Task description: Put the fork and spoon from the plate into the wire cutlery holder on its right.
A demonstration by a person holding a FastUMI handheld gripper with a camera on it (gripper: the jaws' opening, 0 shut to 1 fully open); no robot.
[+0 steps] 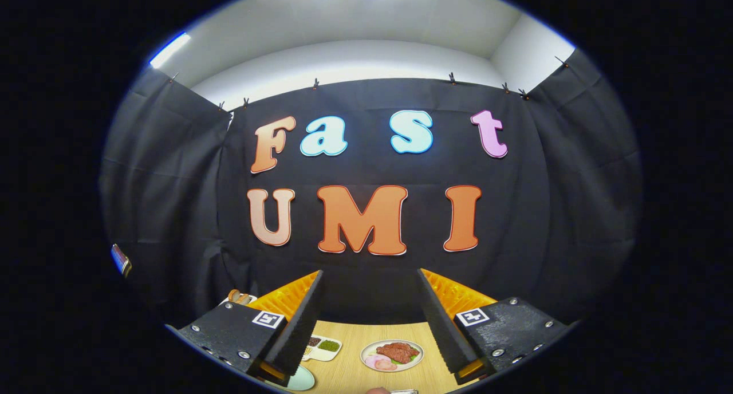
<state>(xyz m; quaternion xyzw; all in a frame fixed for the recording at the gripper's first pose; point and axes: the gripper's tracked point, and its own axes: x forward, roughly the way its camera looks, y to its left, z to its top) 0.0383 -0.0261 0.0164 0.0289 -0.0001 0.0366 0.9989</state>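
Hand-held gripper [369, 279]: released; the 2 fingers stand spread wide apart with nothing between them, raised above the bench and aimed at the booth wall.
Finger markers: 1 square black-and-white tag [268, 319] on the left finger block, 1 matching tag [473, 316] on the right finger block; the pattern is a code, not readable text.
Bench [349, 371]: light wood surface, seen low between the fingers.
Round plate [392, 355]: white, printed with a picture of meat and sliced garnish; lies on the bench between the 2 fingers, nearer the right one.
Compartment tray [322, 348]: white, with dark and green fillings; lies just beside the left finger, left of the round plate.
Pale dish [300, 378]: partly hidden under the left finger, nearer than the tray.
Metal item [404, 391]: a small bright piece at the bench's near edge; too little shows to tell what it is.
Fork, spoon, wire cutlery holder: position cannot be told.
Readable labels: cannot make out any on the bench items.
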